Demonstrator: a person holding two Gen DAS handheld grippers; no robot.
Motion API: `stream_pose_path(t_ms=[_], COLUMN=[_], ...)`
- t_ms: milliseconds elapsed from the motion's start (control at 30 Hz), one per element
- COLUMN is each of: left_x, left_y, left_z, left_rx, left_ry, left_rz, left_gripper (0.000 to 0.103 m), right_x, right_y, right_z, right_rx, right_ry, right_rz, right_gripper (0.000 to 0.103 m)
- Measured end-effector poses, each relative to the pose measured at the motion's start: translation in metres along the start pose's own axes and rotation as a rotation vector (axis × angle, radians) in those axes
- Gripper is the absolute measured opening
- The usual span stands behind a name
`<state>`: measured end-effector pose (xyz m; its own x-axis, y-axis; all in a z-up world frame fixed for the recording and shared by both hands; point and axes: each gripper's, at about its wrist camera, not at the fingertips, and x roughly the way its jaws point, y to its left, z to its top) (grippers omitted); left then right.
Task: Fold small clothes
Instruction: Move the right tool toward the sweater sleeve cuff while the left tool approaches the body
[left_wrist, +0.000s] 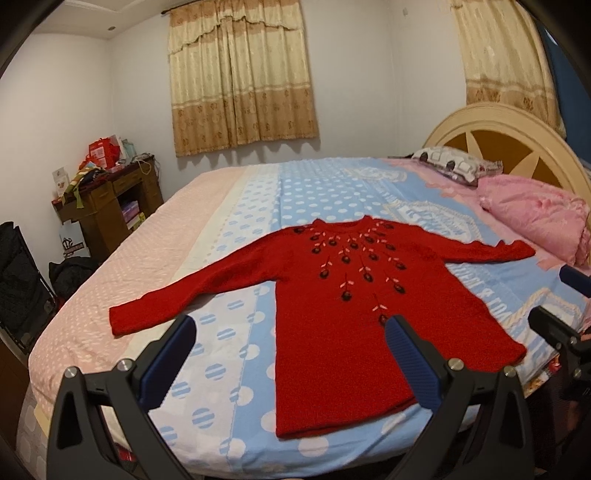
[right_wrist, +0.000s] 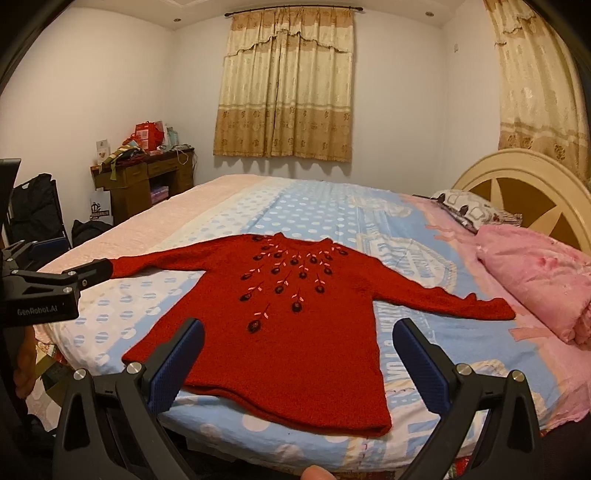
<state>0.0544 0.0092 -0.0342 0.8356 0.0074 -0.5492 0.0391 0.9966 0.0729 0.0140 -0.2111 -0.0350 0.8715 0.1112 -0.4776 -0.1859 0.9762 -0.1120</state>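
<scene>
Both grippers spread wide, nothing pinched in either one. Left gripper (left_wrist: 291, 347) hanging above the near edge of the bed, over the sweater's hem on the side of the left sleeve; right gripper (right_wrist: 299, 350) hanging over the hem too, a bit closer to the right sleeve. Neither one touching the knit as far as the wrist views show. Red sweater (left_wrist: 354, 295) lying face up and flat on the polka-dot bedspread (left_wrist: 236, 266), neck hole pointing away toward the curtains (left_wrist: 240, 77), both sleeves stretched straight out sideways, embroidered flower pattern fanning down from the collar. Right sleeve tip ending just short of the pink pillow (left_wrist: 535, 210) by the headboard (left_wrist: 480, 129); left sleeve reaching out toward the pale pink side of the spread. So, progress-wise: basically at zero. Laid out and smoothed, sure, but no fold anywhere yet, sleeves not tucked in, body not doubled over. Probably sleeves across the chest first, then hem up to collar. Thick knit, so likely to hold a crease poorly and spring back a little.
</scene>
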Motion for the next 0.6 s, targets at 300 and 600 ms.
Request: stream_pose_path(t_ms=[300,600], left_x=[0.061,0.134], left_y=[0.002,-0.01], left_z=[0.028,0.059], left_rx=[0.046,0.073], left_ry=[0.061,0.069], left_rz=[-0.016,-0.016], left_gripper=[0.103,0.103], right_x=[0.089,0.155], right_y=[-0.061,-0.156], right_z=[-0.005,-0.01], right_rx=[0.061,0.169], right_ry=[0.112,0.202], right_rz=[-0.059,-0.14], right_gripper=[0.102,0.102])
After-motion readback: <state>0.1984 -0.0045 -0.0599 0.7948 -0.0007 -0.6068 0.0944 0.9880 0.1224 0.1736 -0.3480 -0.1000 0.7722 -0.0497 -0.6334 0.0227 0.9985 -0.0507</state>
